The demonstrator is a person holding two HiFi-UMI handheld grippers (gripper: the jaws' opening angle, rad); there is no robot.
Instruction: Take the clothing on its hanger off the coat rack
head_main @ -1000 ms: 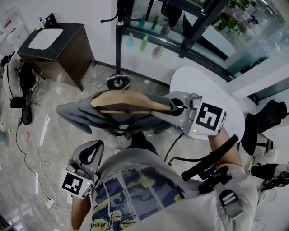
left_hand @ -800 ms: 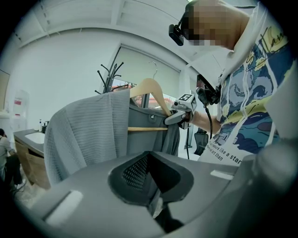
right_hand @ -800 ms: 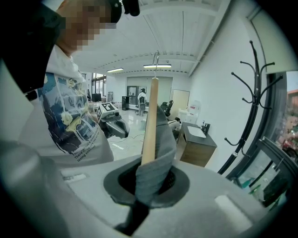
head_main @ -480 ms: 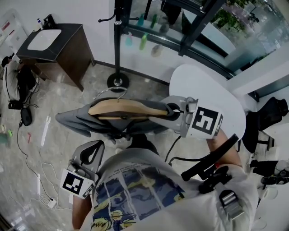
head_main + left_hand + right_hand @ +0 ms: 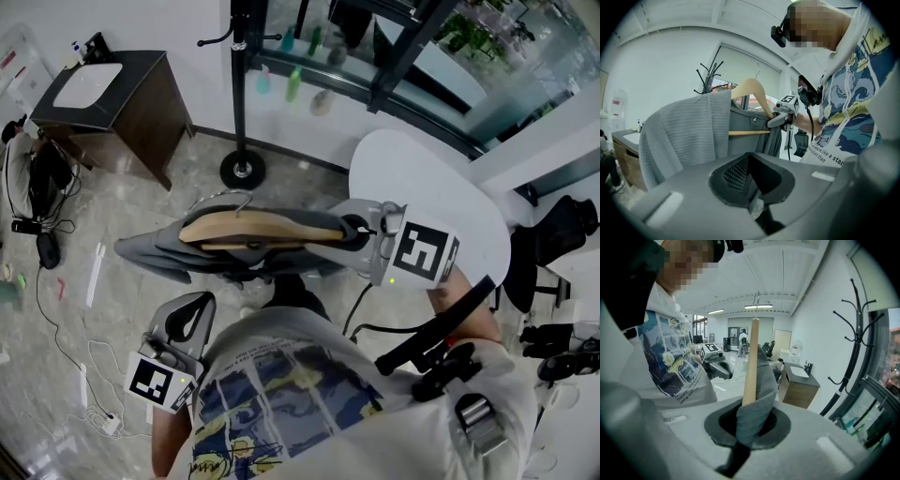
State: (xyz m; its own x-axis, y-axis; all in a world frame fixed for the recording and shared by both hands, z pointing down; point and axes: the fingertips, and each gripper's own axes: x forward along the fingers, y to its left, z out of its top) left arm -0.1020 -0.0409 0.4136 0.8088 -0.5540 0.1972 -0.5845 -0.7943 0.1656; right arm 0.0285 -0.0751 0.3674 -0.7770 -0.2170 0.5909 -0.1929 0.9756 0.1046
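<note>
Head view has the grey clothing (image 5: 155,251) draped over a wooden hanger (image 5: 253,225), carried level in the air in front of the person's printed T-shirt (image 5: 291,394) and clear of the coat rack (image 5: 239,84). The hanger's metal hook (image 5: 230,199) is free and touches no peg. The right gripper (image 5: 352,230) is clamped on one end of the hanger, and the right gripper view shows wood and a fold of grey cloth pinched together between its jaws. The left gripper (image 5: 187,319) hangs low at the person's side, well apart from the garment, with its jaws drawn together on nothing

Behind the hanger the coat rack's black pole runs down to a round base (image 5: 242,169) on the marbled floor (image 5: 141,206); open floor lies between the base and the cloth. A white round table (image 5: 422,187) sits just beside the right gripper. Further left stands a dark wooden cabinet (image 5: 150,103) with a white basin (image 5: 84,84) on top, and cables (image 5: 56,309) and a power strip (image 5: 101,424) trail over the floor below it. Bottles (image 5: 292,84) line the window ledge behind the rack, and a black office chair (image 5: 553,244) stands past the table
</note>
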